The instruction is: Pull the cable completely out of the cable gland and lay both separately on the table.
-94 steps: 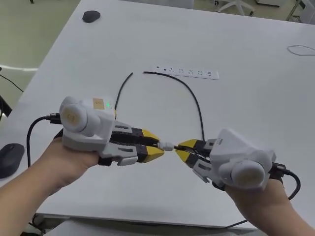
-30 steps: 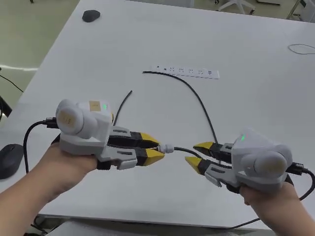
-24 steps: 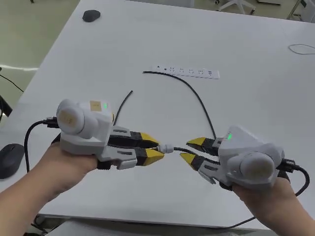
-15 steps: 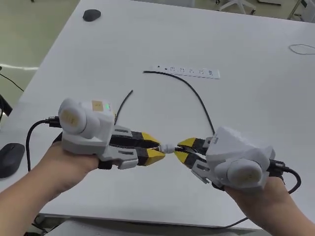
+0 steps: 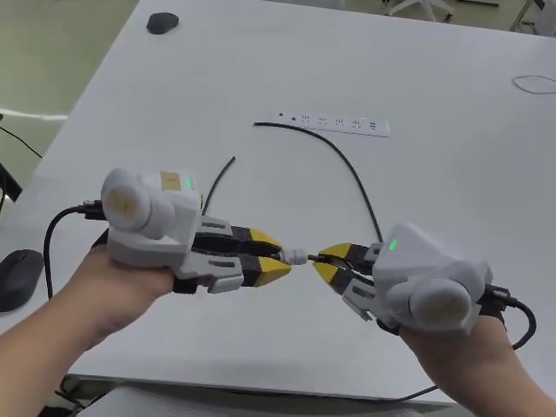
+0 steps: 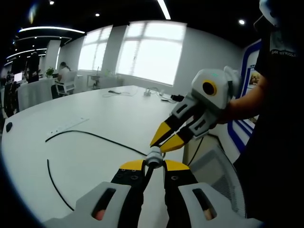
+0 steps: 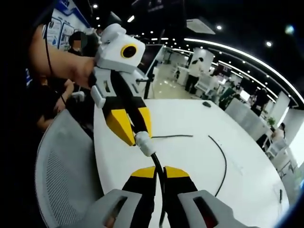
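A small white cable gland is held above the table by my left gripper, which is shut on it. In the left gripper view the gland sits between the yellow tips of the left gripper. A black cable leaves the gland, passes through my right gripper, and arcs across the table toward the power strip. The right gripper is shut on the cable just behind the gland. Another black cable length runs out from behind the left gripper.
A white power strip lies at mid-table. One dark mouse sits at the far left corner and another at the left edge. A thin white wire lies far right. The table's near edge runs just below the hands.
The right gripper, open and farther right a second ago, has moved left along the cable and shut on it close to the gland. The left gripper has kept its hold.
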Demonstrator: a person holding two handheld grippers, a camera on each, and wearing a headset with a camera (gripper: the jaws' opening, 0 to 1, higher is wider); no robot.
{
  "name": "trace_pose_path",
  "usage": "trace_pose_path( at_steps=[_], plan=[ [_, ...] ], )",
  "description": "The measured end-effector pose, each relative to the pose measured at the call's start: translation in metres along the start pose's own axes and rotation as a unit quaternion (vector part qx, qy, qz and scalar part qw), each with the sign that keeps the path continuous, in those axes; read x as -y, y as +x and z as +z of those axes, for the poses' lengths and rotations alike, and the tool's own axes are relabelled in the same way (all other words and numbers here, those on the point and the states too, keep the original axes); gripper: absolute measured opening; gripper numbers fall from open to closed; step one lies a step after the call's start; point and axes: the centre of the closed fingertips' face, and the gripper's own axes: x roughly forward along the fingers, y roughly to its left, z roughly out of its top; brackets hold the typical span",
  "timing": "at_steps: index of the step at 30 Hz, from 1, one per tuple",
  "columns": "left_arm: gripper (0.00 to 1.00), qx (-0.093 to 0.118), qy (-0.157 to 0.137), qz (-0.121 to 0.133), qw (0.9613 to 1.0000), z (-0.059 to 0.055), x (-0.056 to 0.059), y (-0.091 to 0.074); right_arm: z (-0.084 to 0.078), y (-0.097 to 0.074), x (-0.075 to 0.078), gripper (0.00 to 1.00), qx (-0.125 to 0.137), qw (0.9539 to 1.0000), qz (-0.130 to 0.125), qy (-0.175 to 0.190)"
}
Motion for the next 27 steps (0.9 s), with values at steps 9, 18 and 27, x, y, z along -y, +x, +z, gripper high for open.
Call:
trace_pose_path(
  at_steps=[9,18,27],
  plan=[
    [0.14,0.000,-0.001,0.002,1.0000,0.001,-0.003,0.000,-0.008,0.001,0.007,0.00,-0.006,0.9994,-0.010,0.032],
    [0.14,0.004,-0.003,0.000,1.0000,0.003,-0.004,0.000,-0.027,0.001,0.020,0.00,-0.016,0.9952,-0.030,0.092],
    [0.14,0.004,-0.005,-0.002,1.0000,0.002,-0.002,0.000,-0.056,0.001,0.029,0.00,-0.037,0.9845,-0.052,0.163]
  ],
)
